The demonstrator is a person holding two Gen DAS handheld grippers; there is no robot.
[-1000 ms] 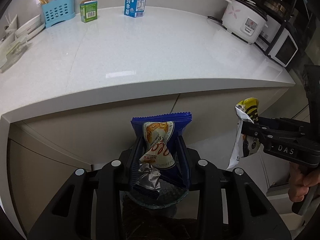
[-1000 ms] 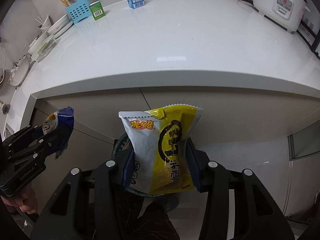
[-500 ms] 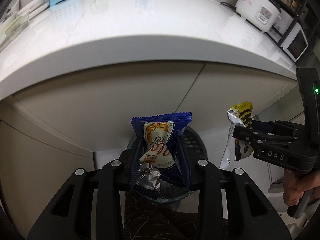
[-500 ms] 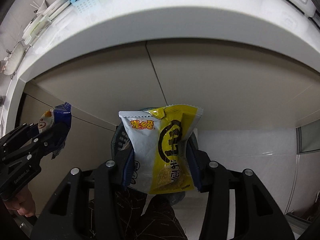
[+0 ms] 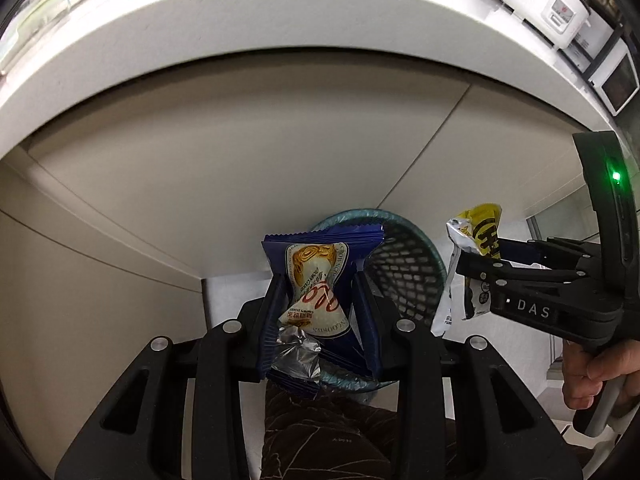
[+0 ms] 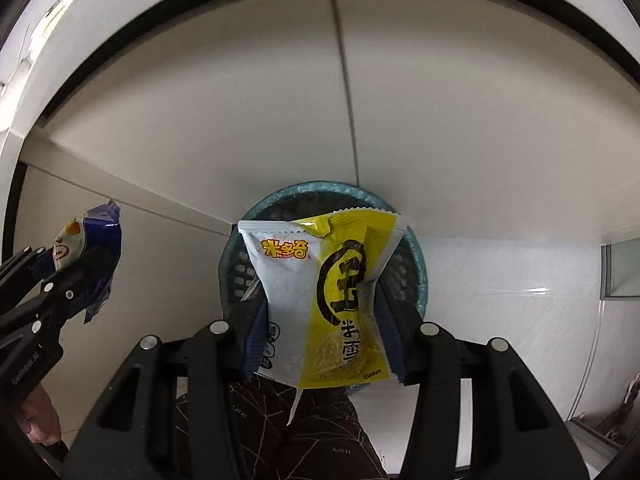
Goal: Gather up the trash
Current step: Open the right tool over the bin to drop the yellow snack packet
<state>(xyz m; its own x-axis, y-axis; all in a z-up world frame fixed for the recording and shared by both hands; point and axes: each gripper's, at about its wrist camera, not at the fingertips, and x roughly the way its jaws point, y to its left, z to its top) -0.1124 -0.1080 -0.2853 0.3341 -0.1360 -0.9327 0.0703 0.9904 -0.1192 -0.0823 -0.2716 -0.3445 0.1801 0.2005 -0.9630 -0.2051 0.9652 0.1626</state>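
Note:
My left gripper (image 5: 320,276) is shut on a blue snack wrapper (image 5: 316,280) and holds it above a round teal mesh trash bin (image 5: 412,264) on the floor. My right gripper (image 6: 320,292) is shut on a yellow and white snack bag (image 6: 320,300), directly over the same bin (image 6: 236,272). In the left wrist view the right gripper (image 5: 472,268) with its bag (image 5: 476,240) hangs to the right of the bin. In the right wrist view the left gripper (image 6: 68,280) with the blue wrapper (image 6: 88,244) is at the far left.
Beige cabinet doors (image 5: 280,140) stand behind the bin under a white countertop (image 5: 240,12). A rice cooker (image 5: 540,0) and a microwave (image 5: 616,80) sit at the counter's right end. White floor tiles (image 6: 500,272) lie right of the bin.
Both grippers have dropped below the countertop edge and tilted down toward the bin, which now fills more of both views. Both still hold their wrappers.

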